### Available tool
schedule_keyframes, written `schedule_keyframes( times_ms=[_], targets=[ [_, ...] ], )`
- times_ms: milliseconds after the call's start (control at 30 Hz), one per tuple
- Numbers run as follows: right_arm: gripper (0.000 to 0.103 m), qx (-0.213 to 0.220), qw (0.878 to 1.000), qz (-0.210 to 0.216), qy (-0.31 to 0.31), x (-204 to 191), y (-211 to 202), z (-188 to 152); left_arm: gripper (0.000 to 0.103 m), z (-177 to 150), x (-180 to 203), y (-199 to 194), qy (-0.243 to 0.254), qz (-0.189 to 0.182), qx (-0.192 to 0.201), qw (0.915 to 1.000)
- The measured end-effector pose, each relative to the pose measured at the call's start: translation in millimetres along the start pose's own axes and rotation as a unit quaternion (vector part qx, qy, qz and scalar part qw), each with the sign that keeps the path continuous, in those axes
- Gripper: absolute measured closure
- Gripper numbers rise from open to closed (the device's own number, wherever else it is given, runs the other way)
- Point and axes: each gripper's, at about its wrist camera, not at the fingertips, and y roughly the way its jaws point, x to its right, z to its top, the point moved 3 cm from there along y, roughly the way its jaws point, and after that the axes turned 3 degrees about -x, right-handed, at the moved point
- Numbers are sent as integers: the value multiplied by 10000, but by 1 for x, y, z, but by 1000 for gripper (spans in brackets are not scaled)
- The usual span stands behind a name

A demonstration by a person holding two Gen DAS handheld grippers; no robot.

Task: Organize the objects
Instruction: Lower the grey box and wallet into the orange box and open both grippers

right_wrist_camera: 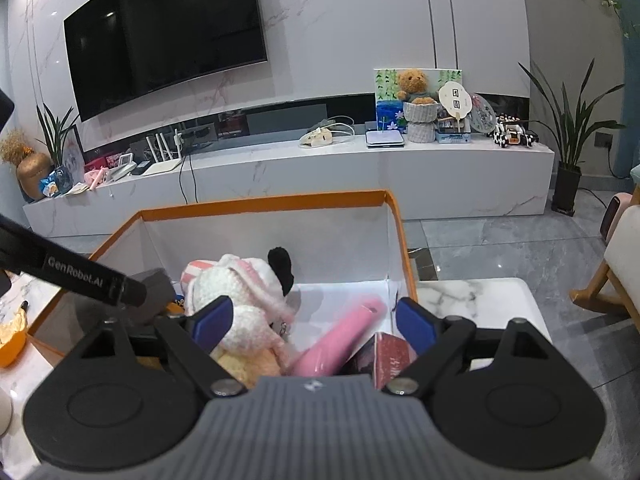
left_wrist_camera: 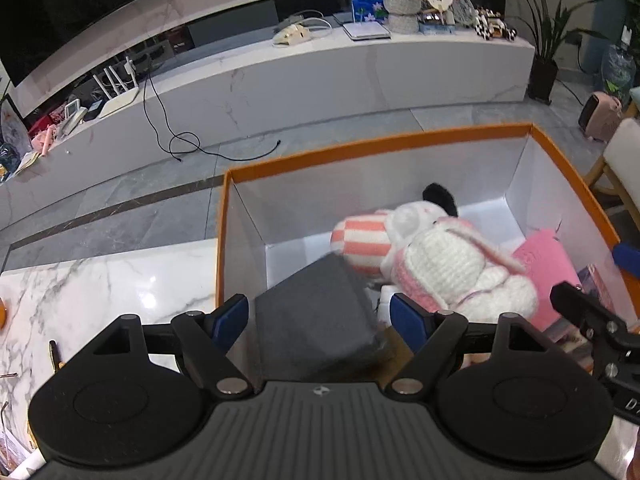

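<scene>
An orange-rimmed box (left_wrist_camera: 360,146) with white walls stands on the marble table. In it lie a white and pink knitted plush toy (left_wrist_camera: 448,268), a pink-and-white striped piece (left_wrist_camera: 360,244) and a pink roll (right_wrist_camera: 344,336). My left gripper (left_wrist_camera: 322,316) is open over the box's near left corner. A dark grey box (left_wrist_camera: 316,312), tilted and blurred, sits between its blue pads (left_wrist_camera: 236,316), and a thin gap shows on each side. My right gripper (right_wrist_camera: 314,322) hangs open over the plush toy (right_wrist_camera: 244,304) and the pink roll, beside a maroon packet (right_wrist_camera: 392,356).
The marble table (left_wrist_camera: 100,292) carries a pen (left_wrist_camera: 54,354) and an orange object (right_wrist_camera: 12,340) left of the box. Beyond the box are grey floor tiles, a loose black cable (left_wrist_camera: 180,144) and a long white TV console (right_wrist_camera: 360,168). A wooden chair (right_wrist_camera: 616,272) stands at the right.
</scene>
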Motion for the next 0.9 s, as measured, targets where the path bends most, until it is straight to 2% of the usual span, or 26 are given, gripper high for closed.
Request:
schedule_keyframes(
  times_ms=[367, 467, 633, 900],
  targets=[
    [14, 116, 9999, -23, 102, 2, -8, 5, 11, -1, -3, -12, -80, 33, 171, 9998],
    [14, 178, 9995, -167, 198, 6, -12, 8, 11, -3, -5, -19, -105, 3, 302, 9995],
    [14, 353, 9976, -228, 549, 25, -26, 21, 11, -21, -8, -43, -315, -237, 728, 9966],
    [14, 540, 9908, -284, 1212, 66, -55, 43, 10, -53, -12, -72, -707, -527, 1080, 9902]
  ],
)
